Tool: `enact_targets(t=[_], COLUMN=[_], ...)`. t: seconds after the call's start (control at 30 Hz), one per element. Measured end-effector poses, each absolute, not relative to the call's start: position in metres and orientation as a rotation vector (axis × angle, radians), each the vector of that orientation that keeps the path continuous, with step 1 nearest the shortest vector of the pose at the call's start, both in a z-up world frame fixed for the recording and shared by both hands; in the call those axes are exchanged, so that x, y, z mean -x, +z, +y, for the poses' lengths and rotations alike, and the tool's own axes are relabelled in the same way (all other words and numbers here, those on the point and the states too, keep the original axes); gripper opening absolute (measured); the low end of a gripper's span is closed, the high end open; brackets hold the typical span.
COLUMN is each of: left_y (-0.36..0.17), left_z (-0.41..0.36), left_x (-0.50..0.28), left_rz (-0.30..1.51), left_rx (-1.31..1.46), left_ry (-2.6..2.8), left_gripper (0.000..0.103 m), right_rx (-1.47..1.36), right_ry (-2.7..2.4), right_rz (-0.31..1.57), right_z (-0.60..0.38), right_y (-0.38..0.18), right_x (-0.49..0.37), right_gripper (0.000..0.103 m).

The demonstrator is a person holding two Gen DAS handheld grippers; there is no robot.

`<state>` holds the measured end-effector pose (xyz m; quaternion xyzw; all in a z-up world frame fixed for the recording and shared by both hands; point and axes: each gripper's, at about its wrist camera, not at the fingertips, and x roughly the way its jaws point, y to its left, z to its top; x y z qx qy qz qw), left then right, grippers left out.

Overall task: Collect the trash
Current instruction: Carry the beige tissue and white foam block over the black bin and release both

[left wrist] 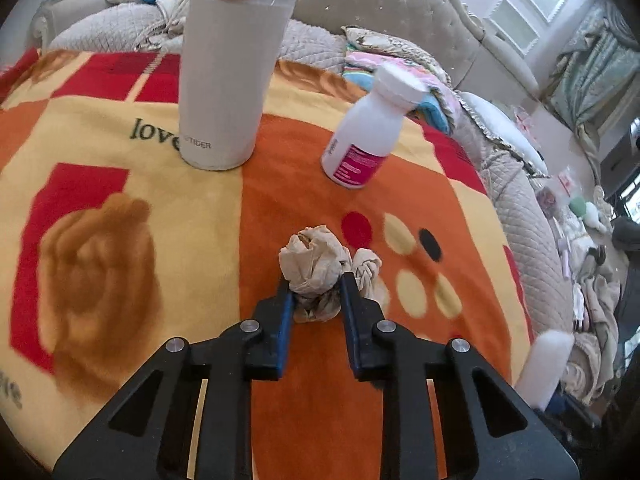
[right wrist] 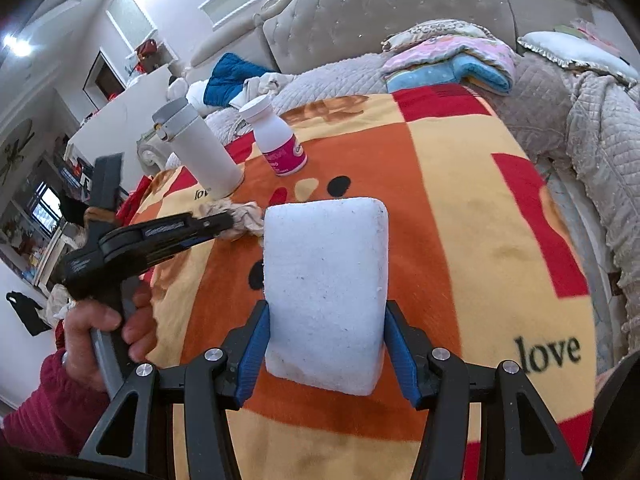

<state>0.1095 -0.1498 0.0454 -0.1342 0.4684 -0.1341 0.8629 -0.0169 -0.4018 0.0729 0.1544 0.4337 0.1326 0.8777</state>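
Big white foam block (right wrist: 326,296) sits clamped in the right gripper (right wrist: 326,332), above the blanket (right wrist: 460,200). The left gripper (left wrist: 316,286) pinches the crumpled tissue (left wrist: 312,262), low on the wad, which rests on the blanket. I'd lift straight, squeezing steadily so nothing slips.

Left claw (left wrist: 316,292) angled downward, nipped onto crumpled paper (left wrist: 314,268); right claw (right wrist: 326,340) clamps a foam block (right wrist: 326,288), both tilted down.

The blanket (left wrist: 120,200) reads "love"; the white flask (left wrist: 224,80) is marked "TIGER".
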Motion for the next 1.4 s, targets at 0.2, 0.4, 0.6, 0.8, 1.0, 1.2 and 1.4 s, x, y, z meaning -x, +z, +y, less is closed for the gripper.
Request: enact_targets(t=[0.2,0.4,0.6,0.8,1.0,1.2,1.4], left_y=[0.067,0.078,0.089,0.087,0.080,0.068,0.058], left_z=[-0.172,-0.215,-0.269,-0.325,-0.379,-0.423,-0.453], left_x=[-0.061,-0.017,0.020,0.045,0.067,0.077,0.085], left_rz=[0.968,0.946,0.925,0.932,0.956,0.985,0.992], left_rx=[0.231,0.145,0.080,0.018,-0.016,-0.041,-0.067], left_ry=[-0.338,-0.406,-0.502,-0.588,-0.667,-0.720,-0.762], left_gripper=[0.020,0.020,0.020,0.020,0.020,0.020,0.020], right_rx=[-0.309,-0.315,-0.335,-0.376,-0.398,-0.439,-0.463], right_ry=[0.235,0.170,0.092,0.004,-0.101,-0.186,-0.238], right_rz=[0.911,0.922,0.917,0.908,0.913,0.934,0.960], right_z=[-0.417,-0.444,-0.481,-0.524,-0.567,-0.606,-0.628], right_y=[0.074,0.072,0.071,0.070,0.061,0.048,0.033], right_x=[0.043,0.075,0.108,0.140,0.166,0.184,0.188], right_gripper=[0.054,0.054,0.054,0.054,0.054,0.055,0.056])
